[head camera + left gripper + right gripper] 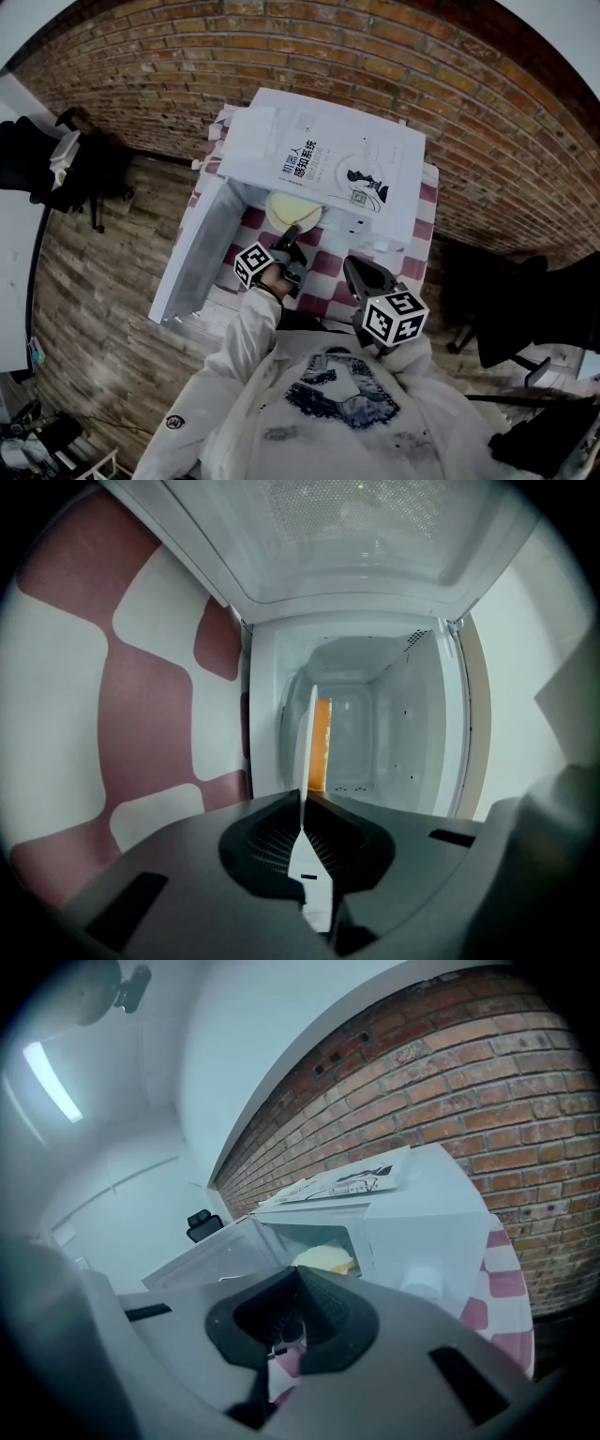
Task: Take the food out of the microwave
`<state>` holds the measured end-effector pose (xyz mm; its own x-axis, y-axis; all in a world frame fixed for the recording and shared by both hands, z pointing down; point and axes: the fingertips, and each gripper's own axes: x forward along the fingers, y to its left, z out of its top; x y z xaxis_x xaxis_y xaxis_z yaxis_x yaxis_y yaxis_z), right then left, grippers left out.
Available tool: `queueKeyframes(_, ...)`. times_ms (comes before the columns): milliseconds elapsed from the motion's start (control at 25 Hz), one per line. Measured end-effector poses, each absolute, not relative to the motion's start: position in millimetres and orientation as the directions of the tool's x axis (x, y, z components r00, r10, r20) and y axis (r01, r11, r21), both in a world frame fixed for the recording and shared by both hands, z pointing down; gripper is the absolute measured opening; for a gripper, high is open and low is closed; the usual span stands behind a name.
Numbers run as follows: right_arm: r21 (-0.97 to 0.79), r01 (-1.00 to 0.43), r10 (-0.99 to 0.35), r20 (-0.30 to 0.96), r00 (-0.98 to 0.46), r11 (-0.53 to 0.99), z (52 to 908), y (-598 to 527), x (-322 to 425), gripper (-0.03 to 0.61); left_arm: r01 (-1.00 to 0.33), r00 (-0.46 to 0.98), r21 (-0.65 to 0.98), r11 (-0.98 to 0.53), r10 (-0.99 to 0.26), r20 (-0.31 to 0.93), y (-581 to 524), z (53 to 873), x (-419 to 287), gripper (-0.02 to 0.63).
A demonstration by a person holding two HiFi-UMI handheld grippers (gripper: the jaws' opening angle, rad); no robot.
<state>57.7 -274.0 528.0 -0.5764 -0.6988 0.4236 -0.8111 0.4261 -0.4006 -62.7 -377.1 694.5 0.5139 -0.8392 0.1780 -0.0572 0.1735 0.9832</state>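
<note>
A white microwave (398, 211) stands on a checked tablecloth, its door (192, 253) swung open to the left. A pale plate of yellow food (293, 208) sits at the cavity's mouth. My left gripper (287, 240) reaches to its near rim. In the left gripper view the gripper (303, 797) is shut on the thin white plate rim (307, 752), seen edge-on, with orange food (322, 742) just behind it. My right gripper (356, 272) hangs in front of the microwave, right of the plate. It is shut (298, 1271) on nothing, and the food (323, 1258) shows beyond it.
A white book (337, 169) lies on top of the microwave. The red-and-white tablecloth (323, 264) covers a small table against a brick wall (469, 112). Dark chairs stand at the left (56, 159) and at the right (525, 300). Wood floor lies left of the table.
</note>
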Motion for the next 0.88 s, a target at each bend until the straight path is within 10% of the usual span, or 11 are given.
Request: queueKeyframes(880, -0.43, -0.795, -0.713, 0.38, -0.59, 0.428, 515.9, -233.1, 8.6, 0.014, -0.015, 0.537, 0.988, 0.156, -0.832, 0.139, -307.4, 649.1, -92.0, 0.018)
